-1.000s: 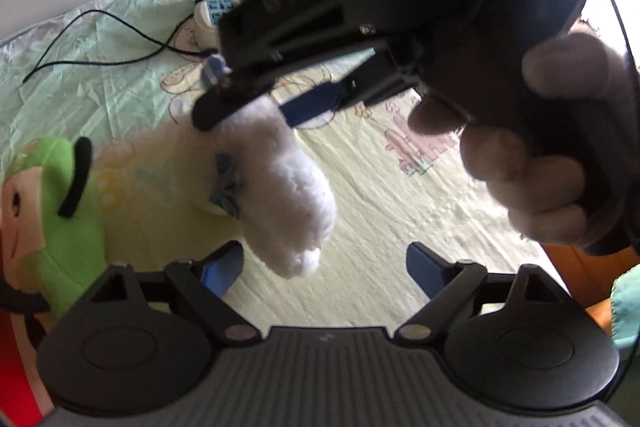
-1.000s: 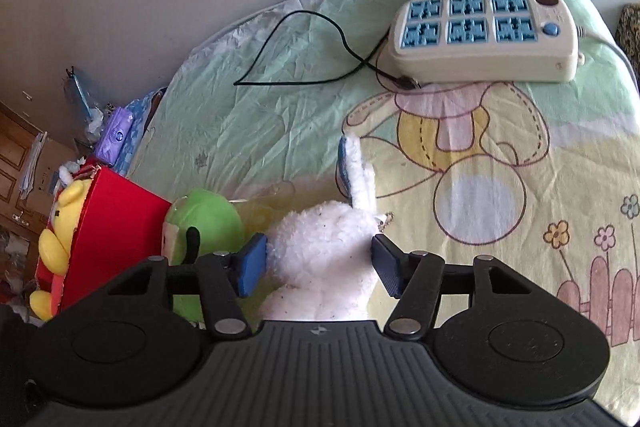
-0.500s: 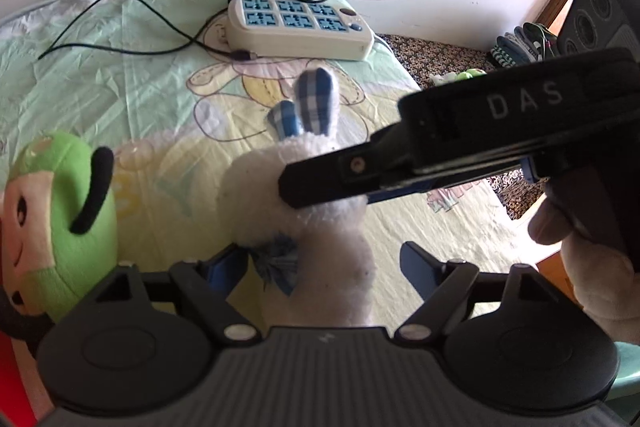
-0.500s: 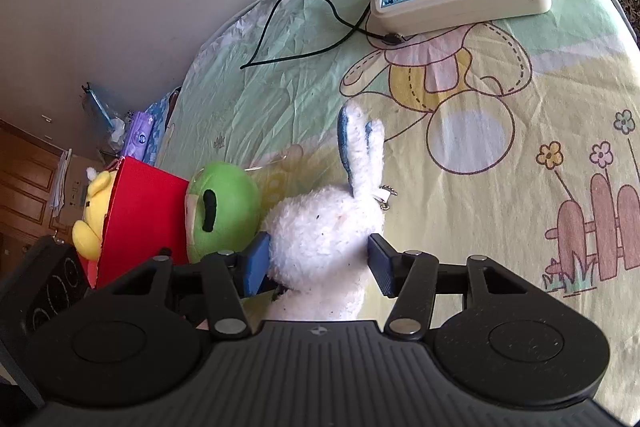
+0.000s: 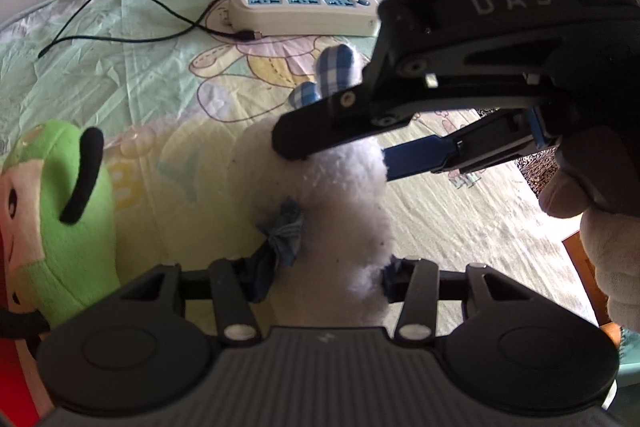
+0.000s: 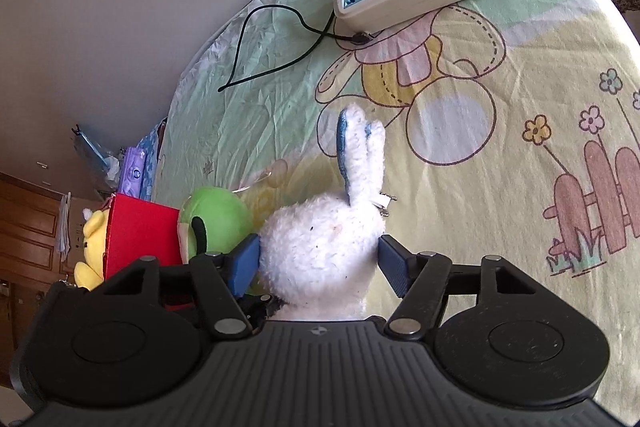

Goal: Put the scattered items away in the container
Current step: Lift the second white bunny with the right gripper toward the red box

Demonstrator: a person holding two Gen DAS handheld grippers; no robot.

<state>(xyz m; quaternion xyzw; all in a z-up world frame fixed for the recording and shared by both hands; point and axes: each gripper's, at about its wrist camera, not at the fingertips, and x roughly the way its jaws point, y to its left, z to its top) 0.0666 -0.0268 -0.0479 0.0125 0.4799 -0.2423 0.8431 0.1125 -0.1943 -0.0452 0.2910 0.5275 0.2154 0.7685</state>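
Note:
A white plush rabbit with blue-checked ears stands upright on the bed sheet. My left gripper is closing, and its pads press into the rabbit's lower body beside the blue bow. My right gripper holds the rabbit's head. Its jaws are opening, with the pads still against the fur. In the left wrist view the right gripper comes in from the right. A green plush lies to the left, against the red container.
A yellow plush shows at the red container's far side. A cream power strip with a black adapter and a thin black cable lies at the back of the bed. The bed's edge drops off at the right, under the hand.
My left jaws have closed from wide apart onto the rabbit's body. The rabbit went from hanging tilted in the right gripper to standing upright. The right gripper rolled a little.

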